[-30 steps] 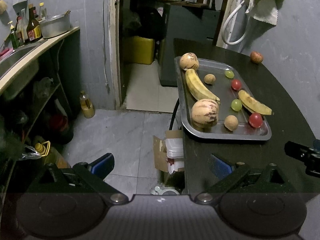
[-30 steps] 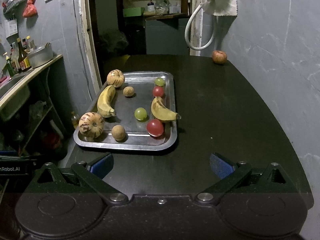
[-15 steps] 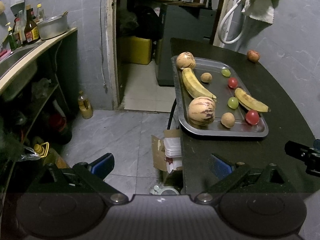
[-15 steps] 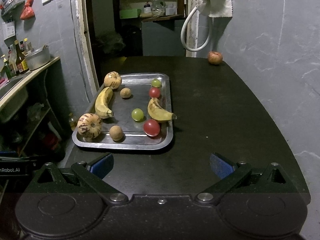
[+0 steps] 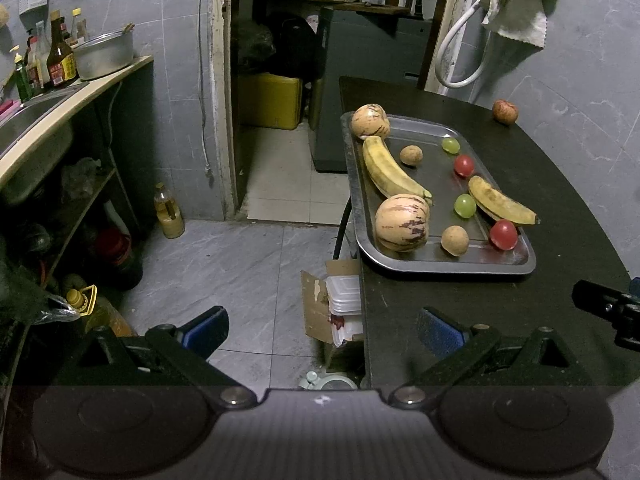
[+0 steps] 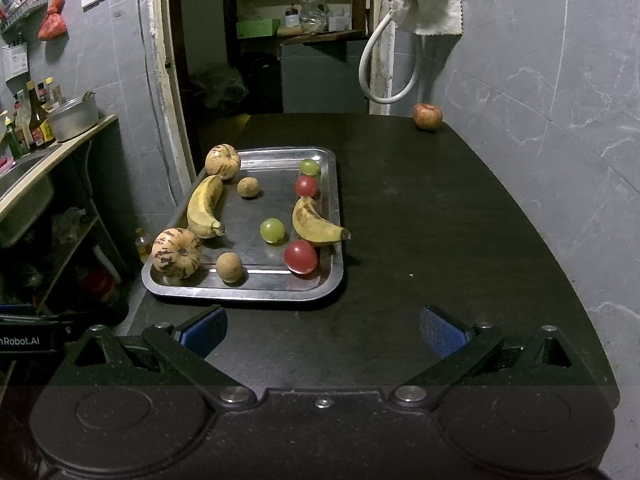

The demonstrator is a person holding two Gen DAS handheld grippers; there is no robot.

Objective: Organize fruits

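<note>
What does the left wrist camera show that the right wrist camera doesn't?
Only the left wrist view shows the tiled floor, the cardboard box of containers beside the table, and the yellow bin. Only the right wrist view shows the red bags on the wall. Both show the metal tray of fruit and the lone apple.

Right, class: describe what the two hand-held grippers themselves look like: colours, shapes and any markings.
Each hand-held gripper, left and right, is matte black with a speckled finish. Two angled fingers with triangular cut-outs end in blue textured pads, pivoting on silver screws above round black discs. White lettering ending "Robot.AI" shows on the left gripper's side. No hands or sleeves are visible.
</note>
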